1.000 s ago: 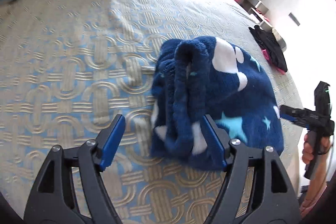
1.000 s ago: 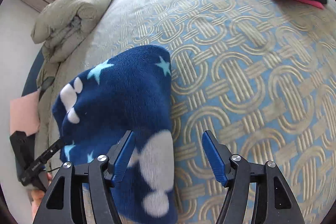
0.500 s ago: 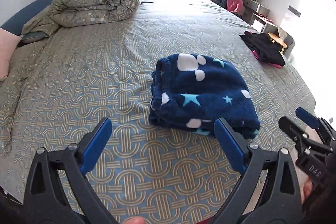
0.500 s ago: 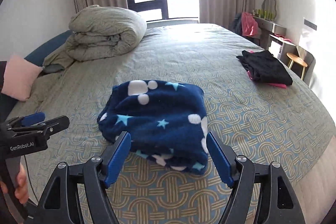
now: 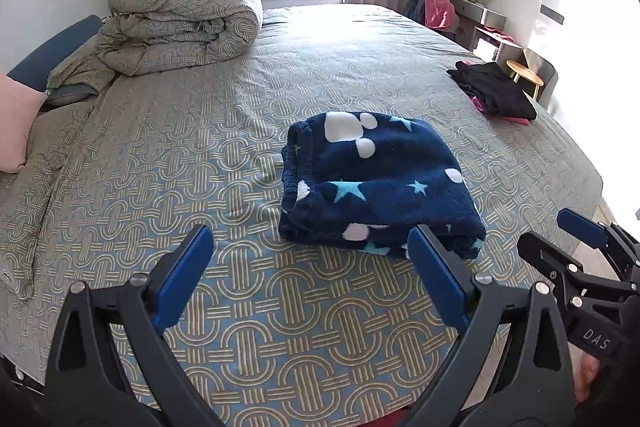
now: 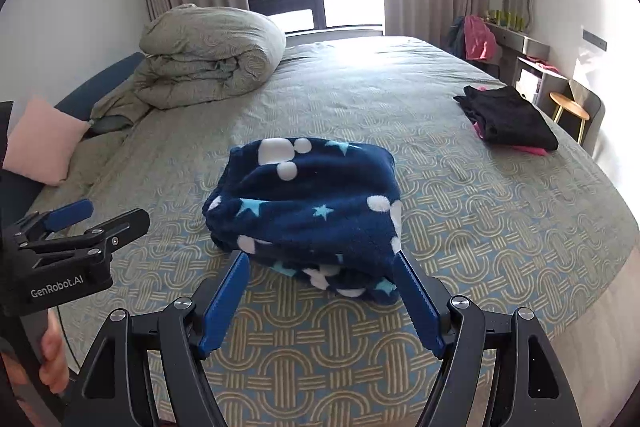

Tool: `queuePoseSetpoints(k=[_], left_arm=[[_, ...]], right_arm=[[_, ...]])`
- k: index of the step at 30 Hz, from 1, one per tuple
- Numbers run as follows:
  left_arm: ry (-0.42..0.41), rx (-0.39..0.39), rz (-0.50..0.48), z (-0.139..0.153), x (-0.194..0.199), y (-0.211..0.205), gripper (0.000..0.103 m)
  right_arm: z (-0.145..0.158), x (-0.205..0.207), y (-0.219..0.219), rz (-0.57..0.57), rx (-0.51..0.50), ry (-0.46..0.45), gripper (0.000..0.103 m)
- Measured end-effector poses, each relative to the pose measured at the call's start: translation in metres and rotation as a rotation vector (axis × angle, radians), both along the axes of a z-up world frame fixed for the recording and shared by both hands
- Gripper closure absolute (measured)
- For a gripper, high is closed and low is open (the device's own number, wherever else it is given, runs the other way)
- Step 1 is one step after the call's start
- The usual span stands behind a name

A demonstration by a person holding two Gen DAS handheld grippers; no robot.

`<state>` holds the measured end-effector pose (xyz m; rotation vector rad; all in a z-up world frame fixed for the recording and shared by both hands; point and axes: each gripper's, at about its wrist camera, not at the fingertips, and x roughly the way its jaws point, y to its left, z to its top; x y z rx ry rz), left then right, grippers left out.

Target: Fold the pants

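Observation:
The navy fleece pants [image 5: 380,183] with white blobs and pale blue stars lie folded in a thick bundle on the patterned bedspread [image 5: 168,155]. My left gripper [image 5: 308,233] hovers above the near side of the bed, open, with nothing between its blue pads. In the right wrist view the pants [image 6: 312,203] sit just beyond my right gripper [image 6: 320,259], which is also open and holds nothing. Each gripper shows at the edge of the other's view: the right one [image 5: 548,231] and the left one [image 6: 116,211], each held in a hand.
A rolled duvet [image 5: 180,19] lies at the far left of the bed, with a pink pillow [image 5: 16,123] at the left edge. A black garment over a pink one [image 5: 496,91] sits near the right edge. A stool [image 5: 524,71] and dresser [image 5: 476,7] stand beyond.
Both grippers have drawn back and risen from the pants, which they were close against a second ago. Their jaws have widened. The pants now lie alone on the bed.

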<state>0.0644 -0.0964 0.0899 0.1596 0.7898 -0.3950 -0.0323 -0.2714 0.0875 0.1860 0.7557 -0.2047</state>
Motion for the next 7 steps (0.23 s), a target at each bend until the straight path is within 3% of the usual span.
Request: queuePoseSetpoints(k=[7], left_arm=[[-0.021, 0.02, -0.009, 0.003, -0.0064, -0.009, 0.005]], right_arm=[[-0.0014, -0.0027, -0.0044, -0.011, 0.009, 0.005, 0.027]])
